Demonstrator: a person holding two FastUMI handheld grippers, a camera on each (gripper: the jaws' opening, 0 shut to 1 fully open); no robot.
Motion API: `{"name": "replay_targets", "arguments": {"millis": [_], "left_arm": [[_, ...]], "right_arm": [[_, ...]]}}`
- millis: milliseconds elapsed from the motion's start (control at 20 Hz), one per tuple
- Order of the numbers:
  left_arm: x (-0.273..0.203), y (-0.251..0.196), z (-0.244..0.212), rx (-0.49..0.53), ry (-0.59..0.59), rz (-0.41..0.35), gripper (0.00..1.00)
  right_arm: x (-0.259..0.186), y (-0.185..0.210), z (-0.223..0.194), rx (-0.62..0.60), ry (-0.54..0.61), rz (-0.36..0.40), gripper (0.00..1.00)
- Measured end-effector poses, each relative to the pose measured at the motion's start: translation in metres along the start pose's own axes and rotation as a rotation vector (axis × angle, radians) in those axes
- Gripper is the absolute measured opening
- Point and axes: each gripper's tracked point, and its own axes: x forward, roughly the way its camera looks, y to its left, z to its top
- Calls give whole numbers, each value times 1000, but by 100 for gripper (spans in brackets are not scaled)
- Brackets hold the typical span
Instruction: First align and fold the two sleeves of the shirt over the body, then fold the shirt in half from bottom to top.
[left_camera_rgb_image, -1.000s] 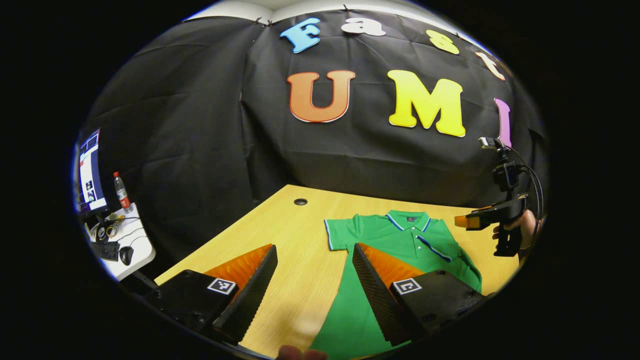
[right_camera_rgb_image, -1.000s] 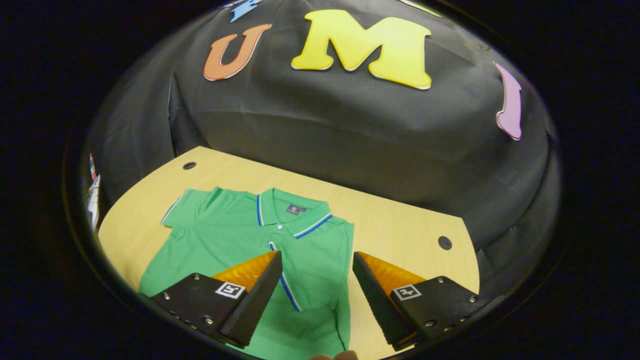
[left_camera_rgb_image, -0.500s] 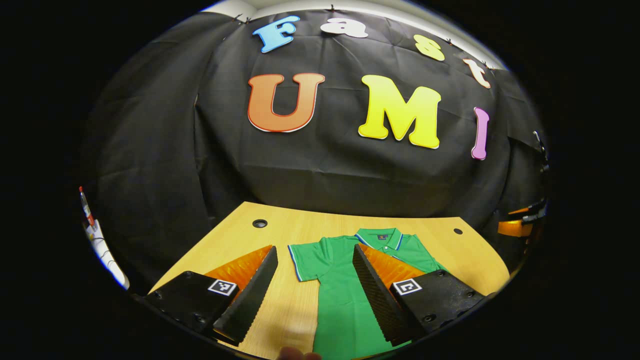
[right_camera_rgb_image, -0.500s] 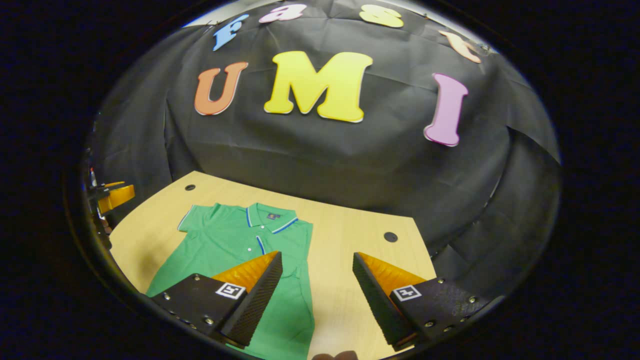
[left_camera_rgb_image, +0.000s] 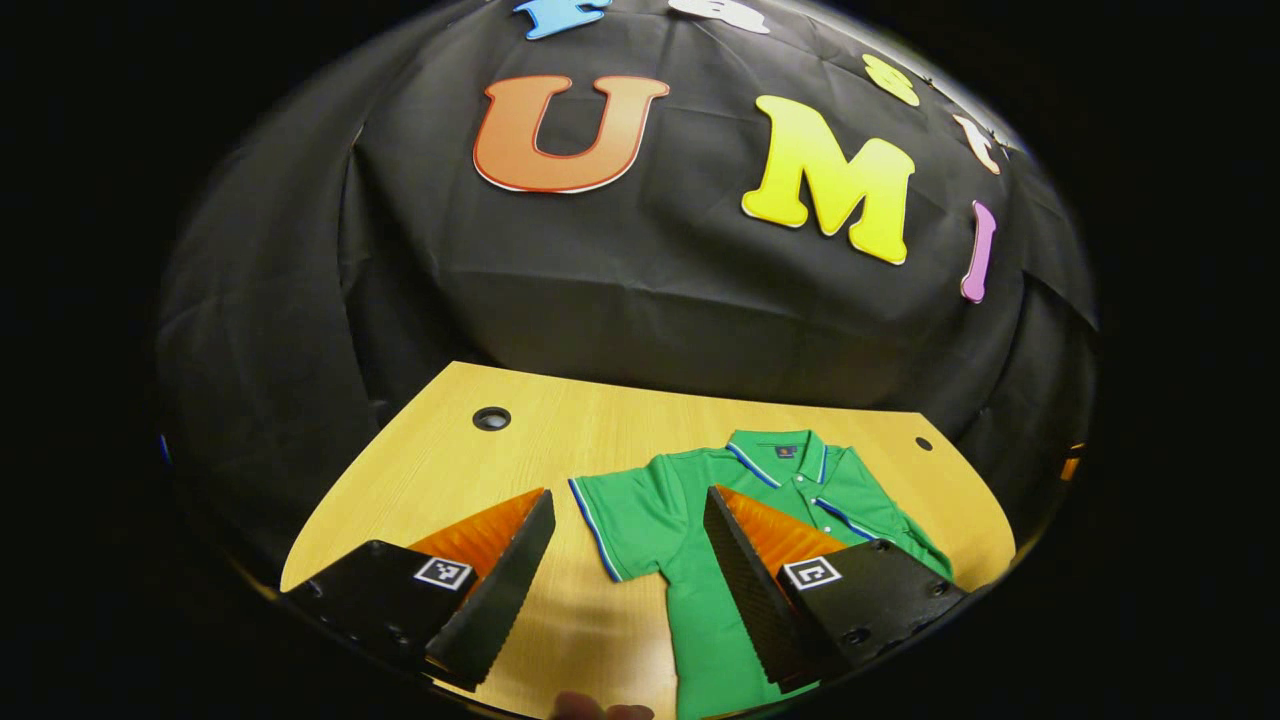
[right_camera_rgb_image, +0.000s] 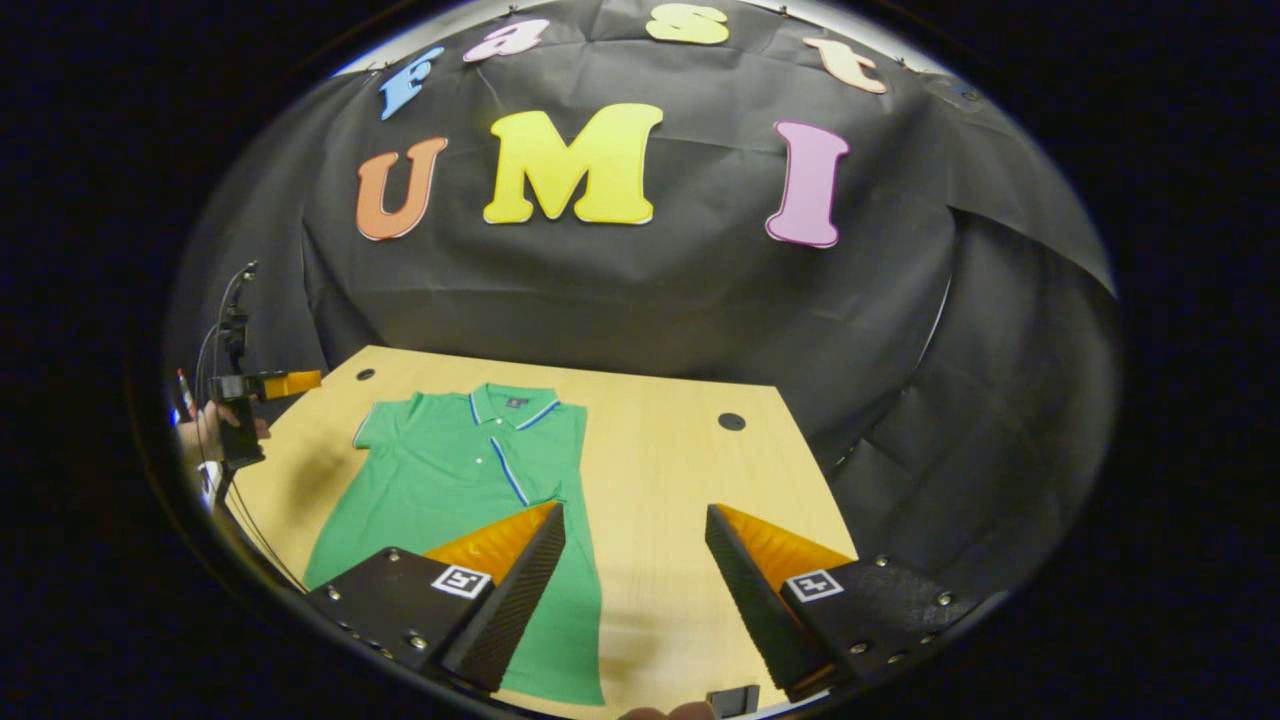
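Both grippers are hanging wide apart, empty: left gripper (left_camera_rgb_image: 628, 560), right gripper (right_camera_rgb_image: 634, 575). I'm hovering over the green shirt (right_camera_rgb_image: 455, 480) lying flat on the table (right_camera_rgb_image: 660, 470), its left sleeve (left_camera_rgb_image: 625, 515) unfolded; pinching too deep risks dragging the body askew

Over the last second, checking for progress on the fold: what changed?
The right tool drew back off the shirt toward its right edge. The left tool turned toward the spread left sleeve. Both remained open and empty; the shirt lies unchanged.
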Motion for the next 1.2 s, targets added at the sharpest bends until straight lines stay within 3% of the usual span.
{"name": "replay_targets", "arguments": {"millis": [500, 800, 1200], "left_arm": [[101, 26, -68, -46, 193, 4, 96], [123, 24, -79, 51, 242, 6, 95], [125, 24, -94, 10, 271, 40, 92]], "right_arm": [[-9, -6, -13, 27, 76, -45, 92], [6, 19, 3, 24, 61, 3, 92], [17, 14, -1, 130, 73, 11, 92]]}}
